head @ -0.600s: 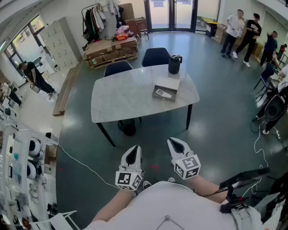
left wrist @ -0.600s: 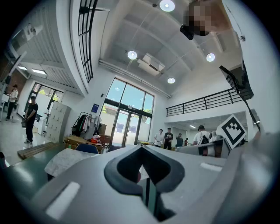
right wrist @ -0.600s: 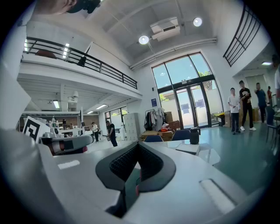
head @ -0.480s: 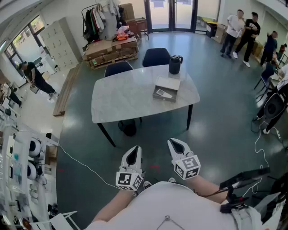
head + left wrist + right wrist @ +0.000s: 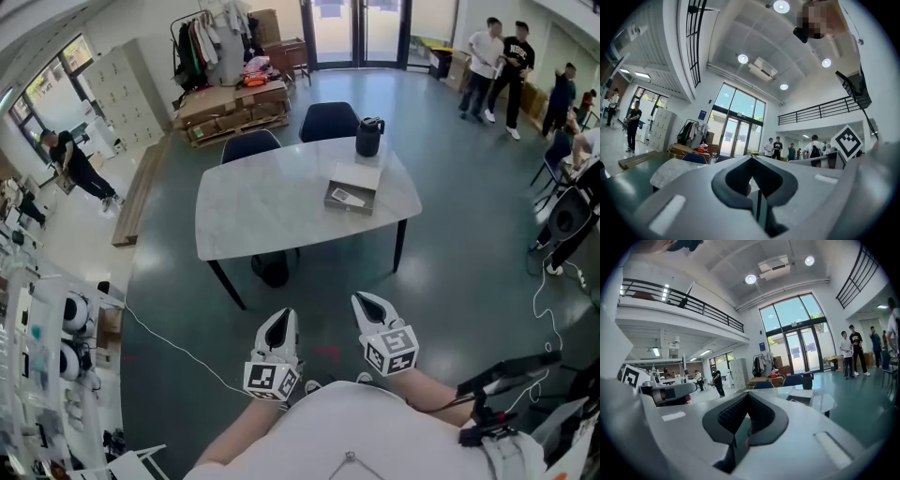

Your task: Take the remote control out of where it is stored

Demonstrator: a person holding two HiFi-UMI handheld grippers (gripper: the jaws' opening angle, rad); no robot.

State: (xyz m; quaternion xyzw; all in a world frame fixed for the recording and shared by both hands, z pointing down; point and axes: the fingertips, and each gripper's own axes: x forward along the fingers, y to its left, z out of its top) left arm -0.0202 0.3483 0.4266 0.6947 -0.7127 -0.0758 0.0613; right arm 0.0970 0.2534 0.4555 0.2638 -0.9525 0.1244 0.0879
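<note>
Being held pressed together, left gripper and right gripper, so unless opened, remote could be shoved inside box

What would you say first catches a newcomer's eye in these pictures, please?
The pale stone-look table mid-room in the head view stands out first, with a shallow grey box and a black jug near its far right corner. At the bottom, the left claw and right claw sit side by side, both shut and empty, well short of the table.
</note>
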